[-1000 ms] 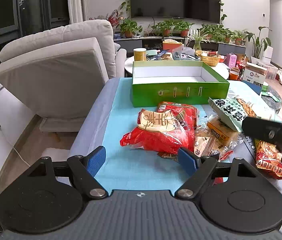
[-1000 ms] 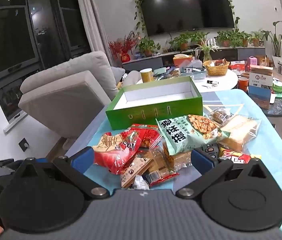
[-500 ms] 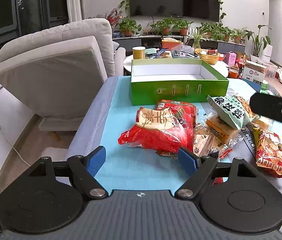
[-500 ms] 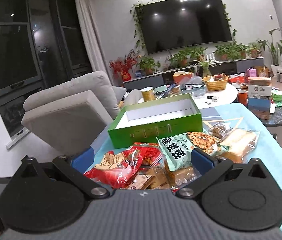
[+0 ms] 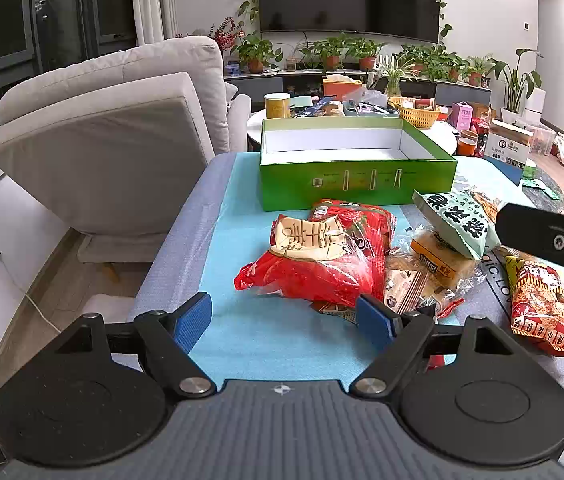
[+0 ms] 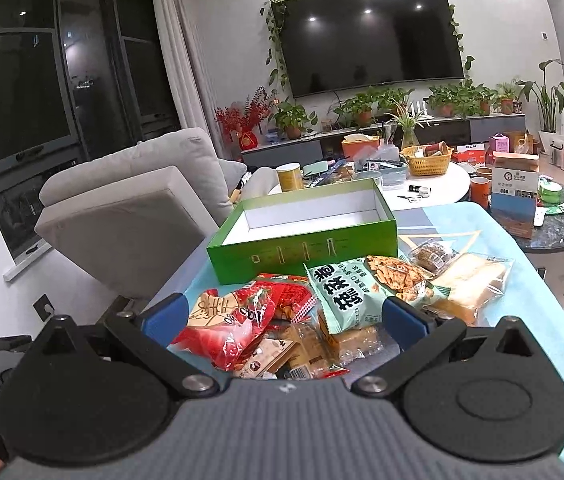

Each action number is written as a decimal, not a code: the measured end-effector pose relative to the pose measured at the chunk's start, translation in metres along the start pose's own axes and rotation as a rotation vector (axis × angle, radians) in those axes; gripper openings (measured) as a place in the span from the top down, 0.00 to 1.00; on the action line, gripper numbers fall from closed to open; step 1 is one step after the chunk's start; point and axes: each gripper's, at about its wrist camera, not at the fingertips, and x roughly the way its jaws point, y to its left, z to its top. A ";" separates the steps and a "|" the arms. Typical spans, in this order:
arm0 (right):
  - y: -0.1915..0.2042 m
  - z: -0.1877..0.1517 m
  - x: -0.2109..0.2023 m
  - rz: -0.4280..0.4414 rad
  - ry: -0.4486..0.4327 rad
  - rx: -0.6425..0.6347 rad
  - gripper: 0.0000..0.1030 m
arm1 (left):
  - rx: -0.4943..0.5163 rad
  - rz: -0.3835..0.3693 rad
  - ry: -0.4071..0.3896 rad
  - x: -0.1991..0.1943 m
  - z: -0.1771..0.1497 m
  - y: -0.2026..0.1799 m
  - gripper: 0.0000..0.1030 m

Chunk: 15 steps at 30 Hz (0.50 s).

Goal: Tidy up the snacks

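An empty green box (image 5: 356,184) (image 6: 302,246) with a white inside stands at the far end of the blue-covered table (image 5: 265,340). In front of it lies a heap of snack packs: a large red bag (image 5: 322,264) (image 6: 233,324), a pale green bag (image 5: 458,216) (image 6: 346,296), a clear bread pack (image 6: 470,284) and a red-orange pack (image 5: 542,304). My left gripper (image 5: 284,320) hovers open just short of the red bag, nothing between its fingers. My right gripper (image 6: 282,316) hangs open above the heap, and its dark body (image 5: 554,240) shows in the left wrist view.
A grey recliner (image 5: 109,140) stands left of the table. Behind the box is a round white table (image 6: 422,184) crowded with a yellow basket, cups and cartons. A dark marble side table (image 6: 562,232) sits at the right. Plants and a wall TV line the back.
The right wrist view tilted upward, so the snack heap sits lower in it. In the left wrist view the right gripper's body shifted slightly up. The left gripper stayed put.
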 end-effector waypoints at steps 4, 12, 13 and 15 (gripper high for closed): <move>0.002 0.000 0.001 -0.004 0.012 -0.002 0.23 | -0.002 0.001 0.001 0.000 0.000 0.000 0.25; 0.002 -0.001 0.001 -0.006 0.016 -0.004 0.23 | -0.005 0.004 0.005 0.001 -0.001 0.000 0.25; 0.002 -0.001 0.001 -0.006 0.019 -0.005 0.23 | -0.006 0.005 0.004 0.001 -0.002 0.000 0.25; 0.003 -0.001 0.001 -0.008 0.023 -0.006 0.23 | -0.010 0.006 0.004 0.000 -0.002 0.000 0.25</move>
